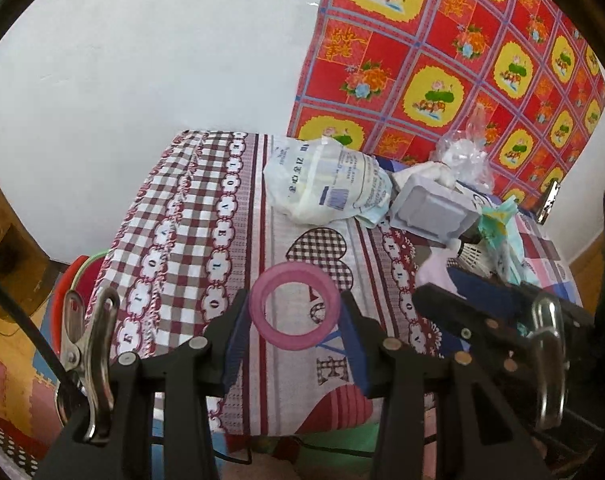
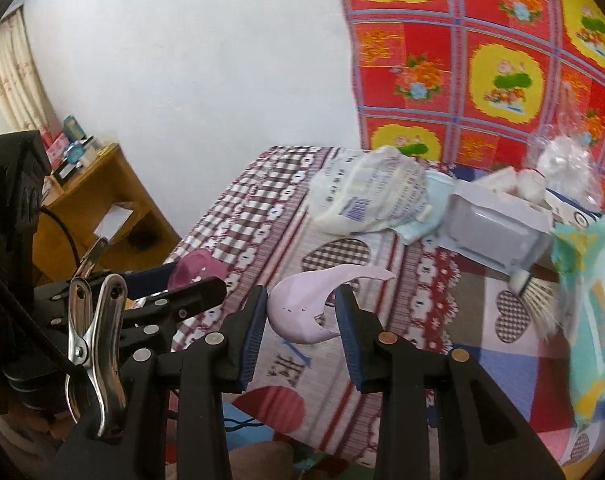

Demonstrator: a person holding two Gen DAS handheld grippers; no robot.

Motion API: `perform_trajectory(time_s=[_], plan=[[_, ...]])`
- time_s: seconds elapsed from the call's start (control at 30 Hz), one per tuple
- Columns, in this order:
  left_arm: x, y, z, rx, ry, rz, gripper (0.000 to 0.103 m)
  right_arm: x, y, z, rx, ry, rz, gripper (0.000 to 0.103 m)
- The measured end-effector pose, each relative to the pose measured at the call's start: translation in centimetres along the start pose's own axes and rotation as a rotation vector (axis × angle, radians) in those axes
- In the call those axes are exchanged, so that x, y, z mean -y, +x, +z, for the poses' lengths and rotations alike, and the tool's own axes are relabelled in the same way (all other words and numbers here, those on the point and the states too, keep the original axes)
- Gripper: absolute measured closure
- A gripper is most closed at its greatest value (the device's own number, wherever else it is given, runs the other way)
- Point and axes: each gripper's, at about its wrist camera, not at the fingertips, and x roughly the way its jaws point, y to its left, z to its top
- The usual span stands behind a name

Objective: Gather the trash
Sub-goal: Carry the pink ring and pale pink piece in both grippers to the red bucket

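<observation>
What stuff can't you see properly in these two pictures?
- Writing on the crumpled white bag: too small in the left wrist view, blurred in the right.
- Shuttlecock: blurred, half behind the teal packet, right wrist view.
- Whatever lies under the table: hidden by the checked cloth and the left tongs.
- Right tongs: the lilac piece's shape is partly covered.

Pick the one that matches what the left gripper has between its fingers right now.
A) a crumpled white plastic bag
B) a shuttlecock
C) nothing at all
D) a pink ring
D: in the left wrist view the left gripper has its blue pads on either side of the pink ring, holding it above the checked tablecloth, while the white plastic bag lies farther back.
</observation>
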Motion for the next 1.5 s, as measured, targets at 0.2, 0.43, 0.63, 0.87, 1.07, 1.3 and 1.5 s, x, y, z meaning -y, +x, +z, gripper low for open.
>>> perform_trajectory(time_s=[0.2, 0.43, 0.63, 0.87, 1.07, 1.3, 1.5], plan=[[-2.1, -0.4, 0.1, 0.001, -0.044, 0.006, 0.058, -2.1, 1.1, 0.9, -0.001, -0.026, 0.018, 0.067], [-5.5, -1.0, 0.8, 0.003, -0.059, 0.027, 0.058, -4.8, 2.8, 2.1, -0.016, -0.03, 0.046, 0.067], [-9.4, -1.7, 1.3, 0.012, -0.099, 0.045, 0.058, -8.1, 5.0, 3.2, -0.037, -0.064, 0.081, 0.067], [-15.1, -2.2, 1.3, 0.01, -0.174, 0.093, 0.058, -11.4, 7.6, 4.0, -0.066, -0.095, 0.122, 0.067], [-19.1, -2.3, 1.0, -0.002, -0.224, 0.128, 0.058, -14.1, 9.8, 4.7, -0.092, -0.121, 0.149, 0.067], [-22.9, -1.6, 0.8, -0.02, -0.259, 0.161, 0.058, -16.8, 12.9, 5.7, -0.129, -0.157, 0.177, 0.067], [-26.4, -0.2, 0.5, -0.04, -0.278, 0.185, 0.058, -19.3, 16.6, 6.5, -0.176, -0.183, 0.199, 0.067]])
